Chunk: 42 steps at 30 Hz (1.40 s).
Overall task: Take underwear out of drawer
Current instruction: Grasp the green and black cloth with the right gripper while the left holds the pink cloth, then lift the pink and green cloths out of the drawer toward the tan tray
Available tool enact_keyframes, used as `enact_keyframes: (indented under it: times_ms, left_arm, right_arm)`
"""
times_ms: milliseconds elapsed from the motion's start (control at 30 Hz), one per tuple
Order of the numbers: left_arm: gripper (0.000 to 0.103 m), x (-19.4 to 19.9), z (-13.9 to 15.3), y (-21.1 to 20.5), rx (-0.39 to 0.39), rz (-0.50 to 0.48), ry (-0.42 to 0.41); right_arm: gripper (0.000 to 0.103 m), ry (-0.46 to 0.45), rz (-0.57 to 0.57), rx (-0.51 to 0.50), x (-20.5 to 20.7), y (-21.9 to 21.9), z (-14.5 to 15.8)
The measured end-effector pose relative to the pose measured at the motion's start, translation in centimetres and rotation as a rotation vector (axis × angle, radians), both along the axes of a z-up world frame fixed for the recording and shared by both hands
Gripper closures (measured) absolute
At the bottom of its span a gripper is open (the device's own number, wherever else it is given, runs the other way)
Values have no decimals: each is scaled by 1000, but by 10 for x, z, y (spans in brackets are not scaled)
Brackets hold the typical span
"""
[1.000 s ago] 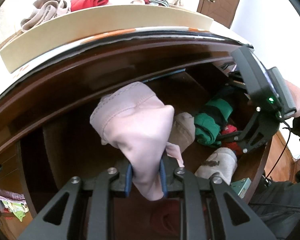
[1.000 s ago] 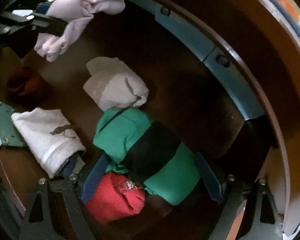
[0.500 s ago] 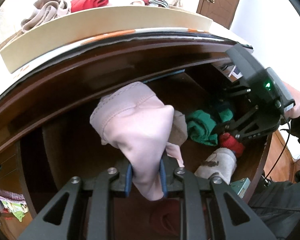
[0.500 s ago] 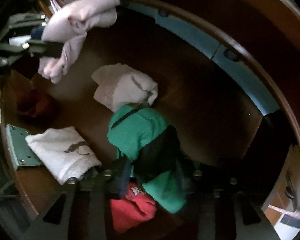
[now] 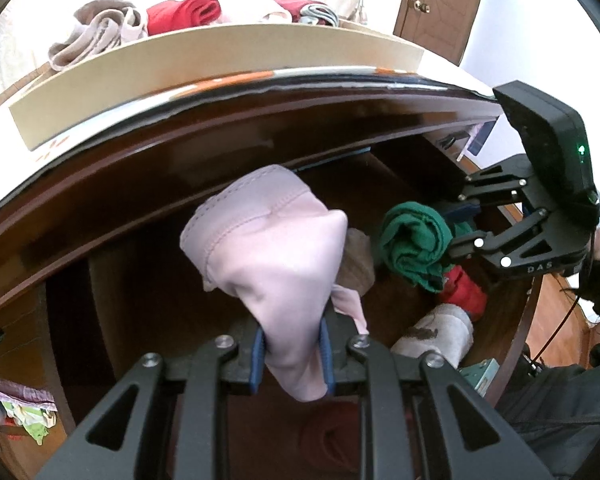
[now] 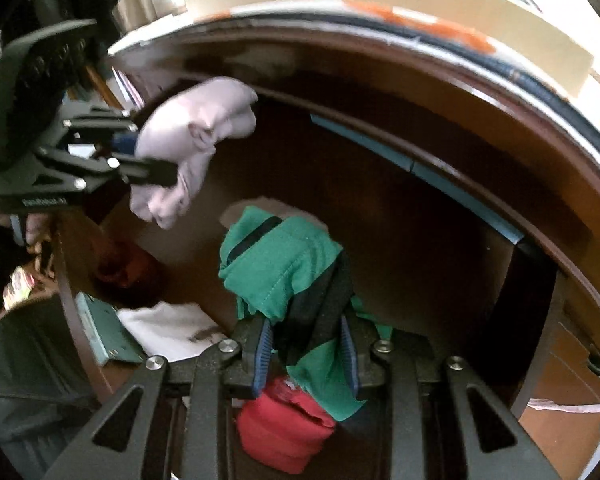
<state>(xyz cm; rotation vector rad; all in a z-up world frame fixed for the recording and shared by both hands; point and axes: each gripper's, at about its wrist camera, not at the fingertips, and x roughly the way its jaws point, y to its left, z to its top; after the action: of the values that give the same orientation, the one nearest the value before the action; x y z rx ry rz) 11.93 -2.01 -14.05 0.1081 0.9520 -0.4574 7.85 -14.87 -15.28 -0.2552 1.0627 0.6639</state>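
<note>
The left gripper [image 5: 292, 356] has its jaws clamped on pink underwear [image 5: 272, 248], and the right gripper [image 6: 306, 354] has its jaws clamped on green underwear [image 6: 284, 268]; both bundles hang above the open drawer [image 6: 420, 240]. Each looks light, soft and floppy, so pinching a thick fold should hold best. Red underwear [image 6: 284, 428] lies half hidden under the green; a white pair [image 6: 168, 328] is partly cut off.

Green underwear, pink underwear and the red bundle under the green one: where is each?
green underwear [image 6: 284, 264], right wrist view, on its folded upper part.
pink underwear [image 5: 276, 256], left wrist view, on its front face.
red bundle [image 6: 284, 428], right wrist view, on its top.
</note>
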Motion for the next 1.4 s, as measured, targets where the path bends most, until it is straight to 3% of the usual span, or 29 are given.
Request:
enact_keyframes:
  times_ms: [400, 900, 1400]
  left_arm:
    - [83, -9, 8, 8, -11, 24, -36]
    - [83, -20, 20, 18, -7, 48, -111]
    - [83, -31, 26, 15, -8, 31, -169]
  right_arm:
    - [71, -65, -66, 162, -14, -8, 22]
    - [71, -140, -84, 249, -30, -40, 32]
    - [71, -192, -71, 270, -38, -46, 36]
